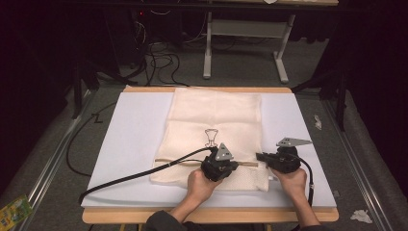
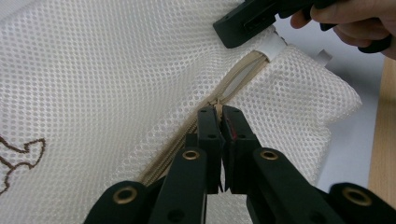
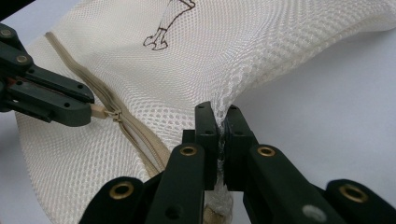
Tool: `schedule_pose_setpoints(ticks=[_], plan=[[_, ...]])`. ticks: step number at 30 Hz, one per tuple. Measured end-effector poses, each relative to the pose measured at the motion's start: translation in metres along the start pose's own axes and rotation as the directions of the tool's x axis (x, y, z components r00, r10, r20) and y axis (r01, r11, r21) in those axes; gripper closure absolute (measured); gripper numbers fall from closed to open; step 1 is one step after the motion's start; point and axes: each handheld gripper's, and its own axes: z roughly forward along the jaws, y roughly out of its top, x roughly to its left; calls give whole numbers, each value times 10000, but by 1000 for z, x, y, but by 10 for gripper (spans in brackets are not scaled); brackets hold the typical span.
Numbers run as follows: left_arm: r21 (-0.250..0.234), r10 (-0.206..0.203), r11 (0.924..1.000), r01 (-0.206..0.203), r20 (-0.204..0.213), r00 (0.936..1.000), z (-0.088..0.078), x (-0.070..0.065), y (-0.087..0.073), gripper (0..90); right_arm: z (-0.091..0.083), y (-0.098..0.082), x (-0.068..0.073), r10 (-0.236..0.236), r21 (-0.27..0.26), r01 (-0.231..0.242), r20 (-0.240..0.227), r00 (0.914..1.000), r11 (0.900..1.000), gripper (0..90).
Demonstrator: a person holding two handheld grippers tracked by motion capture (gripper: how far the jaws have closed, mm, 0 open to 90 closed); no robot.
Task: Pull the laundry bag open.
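Pinching the zipper pull [image 2: 215, 103], the left gripper [image 2: 218, 112] is clamped; the right gripper [image 3: 219, 116] clamps the soft, light mesh bag [image 3: 243, 51], lower right in the high view.

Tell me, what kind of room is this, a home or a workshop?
Most likely a lab or recording studio, not a home. A cream mesh laundry bag lies on a white board over a wooden table, black curtains close off the sides, and loose black cables run across the grey carpet behind.
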Motion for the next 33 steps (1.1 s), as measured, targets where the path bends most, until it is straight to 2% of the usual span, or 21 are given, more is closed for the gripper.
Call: schedule_pose_setpoints(ticks=[4, 16, 18, 23, 30, 33], plan=[[3, 157, 9999, -157, -122, 9998, -2, -2, -1, 870, 1, 0, 1, -8, -6, 8, 31, 10000, 10000, 883], [-1, 35, 10000, -35, -134, 9999, -13, 3, -4, 870, 2, 1, 2, -76, 88, 75, 131, 9999, 9999, 883], [18, 83, 10000, -83, -206, 9998, -17, 4, -5, 870, 0, 2, 2, -153, 99, 151, 282, 9995, 9998, 883], [-28, -73, 10000, 72, -304, 9995, -25, 10, -8, 871, 1, 0, 0, -64, -29, 65, 301, 9995, 10000, 883], [-157, -61, 9999, 55, -376, 9993, -33, 13, -10, 871, 1, 0, 0, -66, 41, 65, 326, 9994, 10000, 883], [-247, -269, 9994, 261, -325, 9991, -36, 18, -14, 871, 1, -1, -1, -8, 17, 8, 331, 9995, 10000, 882]])
